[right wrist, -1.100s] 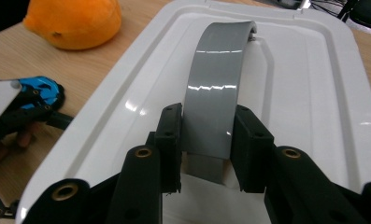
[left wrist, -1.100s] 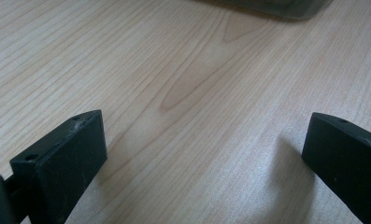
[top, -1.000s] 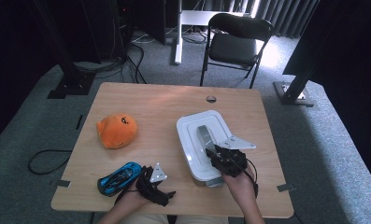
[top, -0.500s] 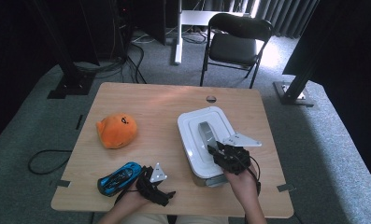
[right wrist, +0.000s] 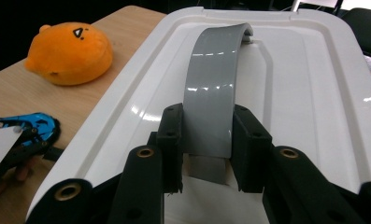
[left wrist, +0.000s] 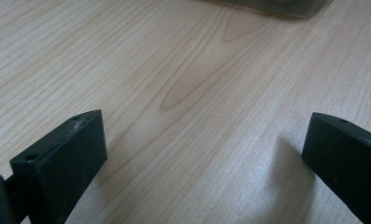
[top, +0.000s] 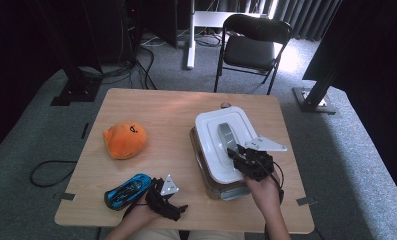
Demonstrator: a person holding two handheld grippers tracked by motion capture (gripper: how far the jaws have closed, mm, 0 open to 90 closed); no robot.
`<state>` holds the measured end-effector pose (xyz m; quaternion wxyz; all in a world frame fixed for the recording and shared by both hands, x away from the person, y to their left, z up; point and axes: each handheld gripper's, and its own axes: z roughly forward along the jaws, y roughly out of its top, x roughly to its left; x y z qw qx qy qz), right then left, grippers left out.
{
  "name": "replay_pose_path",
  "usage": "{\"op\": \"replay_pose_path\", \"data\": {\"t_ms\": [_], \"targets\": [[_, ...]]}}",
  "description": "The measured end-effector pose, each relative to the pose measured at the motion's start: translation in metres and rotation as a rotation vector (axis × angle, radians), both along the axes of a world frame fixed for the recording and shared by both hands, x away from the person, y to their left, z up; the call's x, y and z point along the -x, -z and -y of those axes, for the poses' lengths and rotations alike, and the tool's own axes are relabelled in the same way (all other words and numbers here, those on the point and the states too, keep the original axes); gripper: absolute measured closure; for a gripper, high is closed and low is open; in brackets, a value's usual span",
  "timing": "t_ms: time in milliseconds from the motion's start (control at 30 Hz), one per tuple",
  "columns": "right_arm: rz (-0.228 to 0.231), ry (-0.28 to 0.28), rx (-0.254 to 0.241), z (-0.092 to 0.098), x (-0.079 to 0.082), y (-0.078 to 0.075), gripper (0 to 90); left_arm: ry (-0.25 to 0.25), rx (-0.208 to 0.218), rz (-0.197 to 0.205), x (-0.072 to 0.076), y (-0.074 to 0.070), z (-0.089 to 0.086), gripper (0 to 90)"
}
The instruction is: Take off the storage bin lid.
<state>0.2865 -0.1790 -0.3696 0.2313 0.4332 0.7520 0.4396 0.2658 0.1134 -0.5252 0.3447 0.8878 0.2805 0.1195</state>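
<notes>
**Right gripper clamped on bin lid handle, left idle**

Bin [top: 217, 187]: clear-walled box, white lid [top: 208, 135] with raised rim and rounded corners, glossy grey handle [top: 225, 134] arching along the lid's centre. Sits on the table [top: 156, 107] right of centre, roughly 3 o'clock from the table's middle, long side running 12 to 6.

Right gripper [top: 234, 152]: clenched on the near end of the handle, one pad on each side edge. Hand comes in from 6 o'clock.

Left gripper [top: 153, 189]: jaws spread wide, nothing between them, low over bare wood at the table's 7 o'clock, just beside a blue toy car [top: 127, 190].

View differences:
- Right gripper view gives the grip detail: pads [right wrist: 173, 140] pressed on the grey strap, reflections on it, lid moulding. Orange plush [right wrist: 69, 52] at 10 o'clock, with a face printed on it; the car at 9.
- High view gives layout: plush at the table's 9 o'clock, well apart from the bin; folding chair [top: 253, 45] behind the table at 12.
- Left gripper view: wood grain between the jaws, a sliver of the bin's clear edge [left wrist: 272, 7] at 1 o'clock.
</notes>
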Motion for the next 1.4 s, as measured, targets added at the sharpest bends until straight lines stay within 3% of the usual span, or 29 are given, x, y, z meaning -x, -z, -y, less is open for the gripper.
{"op": "replay_pose_path", "data": {"t_ms": [833,1400], "targets": [[0.029,0.086,-0.014,0.032,-0.021,-0.015,68.0,-0.001,0.001,0.0,0.0,0.0,0.0,0.6],[0.037,0.225,-0.025,0.076,-0.043,-0.005,68.0,-0.002,0.003,0.0,0.0,0.0,0.0,0.6]]}}
